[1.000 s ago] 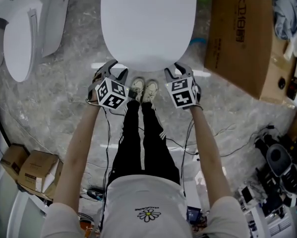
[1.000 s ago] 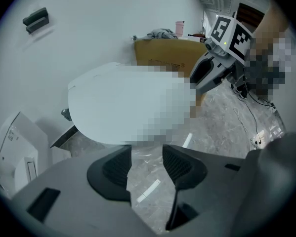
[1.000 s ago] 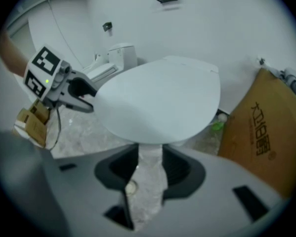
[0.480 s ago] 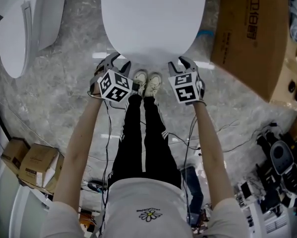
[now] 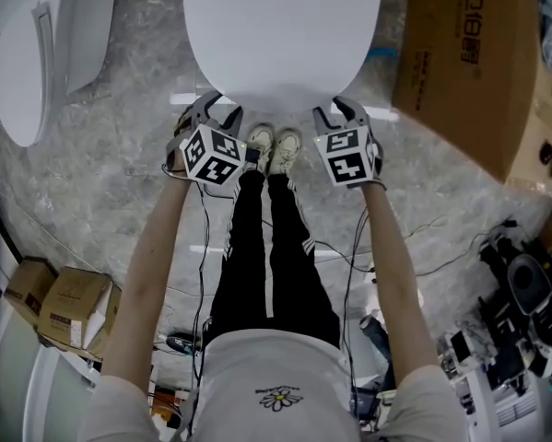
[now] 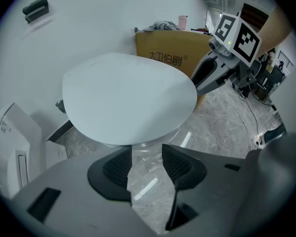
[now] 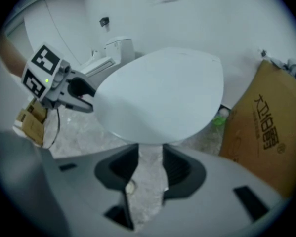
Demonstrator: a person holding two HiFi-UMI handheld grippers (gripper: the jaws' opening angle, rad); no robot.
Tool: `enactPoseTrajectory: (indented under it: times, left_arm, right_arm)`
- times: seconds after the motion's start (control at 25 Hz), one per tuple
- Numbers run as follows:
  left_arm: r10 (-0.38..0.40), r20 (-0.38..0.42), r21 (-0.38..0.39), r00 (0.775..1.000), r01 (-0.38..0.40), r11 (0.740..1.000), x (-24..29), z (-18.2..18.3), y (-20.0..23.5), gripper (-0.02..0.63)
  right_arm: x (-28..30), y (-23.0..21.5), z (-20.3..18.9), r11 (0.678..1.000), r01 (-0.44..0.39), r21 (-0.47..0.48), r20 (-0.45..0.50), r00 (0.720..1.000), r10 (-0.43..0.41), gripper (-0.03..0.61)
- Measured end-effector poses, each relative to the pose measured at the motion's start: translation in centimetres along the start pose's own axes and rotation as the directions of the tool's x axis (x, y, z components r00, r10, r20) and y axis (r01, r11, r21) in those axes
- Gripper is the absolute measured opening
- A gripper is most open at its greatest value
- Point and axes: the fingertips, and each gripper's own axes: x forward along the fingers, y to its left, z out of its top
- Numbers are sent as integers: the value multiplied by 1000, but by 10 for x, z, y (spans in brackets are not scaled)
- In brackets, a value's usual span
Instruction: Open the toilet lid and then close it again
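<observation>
The toilet lid (image 5: 276, 35) lies shut, the left gripper (image 6: 147, 154) and right gripper (image 7: 150, 157) poised empty, jaws apart, at its front rim; the lifting either awaits or is already over.

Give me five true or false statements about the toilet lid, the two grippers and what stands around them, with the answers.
1. The toilet lid is down, not raised upright. True.
2. The left gripper is clamped on the lid's rim. False: its jaws stand apart at the lid's front edge, with only floor between them.
3. The right gripper has open, empty jaws. True.
4. The cardboard box stands on the left gripper's side. False: it stands on the right gripper's side.
5. A second toilet stands on the left gripper's side. True.
</observation>
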Motion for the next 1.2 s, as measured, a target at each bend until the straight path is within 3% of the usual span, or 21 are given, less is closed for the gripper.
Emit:
enactPoseTrajectory:
  times: [0.16, 0.36, 0.48, 0.56, 0.72, 0.92, 1.08, 1.2]
  left_arm:
    - [-4, -2, -11, 1000, 4, 1000, -7, 4, 2, 213]
    - [59, 23, -23, 998, -58, 998, -46, 24, 19, 212]
    - [105, 74, -50, 992, -101, 994, -86, 62, 37, 212]
    - [156, 152, -68, 976, -147, 987, -114, 106, 60, 208]
    - [251, 328, -142, 911, -215, 966, -187, 191, 93, 175]
    - [311, 501, -222, 807, -228, 948, -295, 267, 100, 106]
    - [319, 612, -247, 724, -208, 946, -385, 297, 74, 34]
    - [342, 711, -265, 615, -217, 940, -451, 316, 53, 26]
  right_arm:
    - [-12, -8, 3, 999, 26, 37, 10, 1000, -27, 167]
    - [-52, -24, 30, 990, 76, 118, 53, 995, -83, 162]
    - [-96, -36, 60, 979, 136, 155, 97, 984, -152, 109]
    - [-125, -51, 96, 971, 177, 158, 162, 966, -202, 92]
    - [-193, -72, 168, 953, 251, 168, 302, 908, -292, 60]
    - [-302, -75, 241, 921, 290, 258, 473, 794, -382, 43]
    - [-401, -46, 264, 901, 269, 340, 612, 664, -429, 37]
    - [-470, -15, 271, 902, 263, 342, 718, 546, -432, 34]
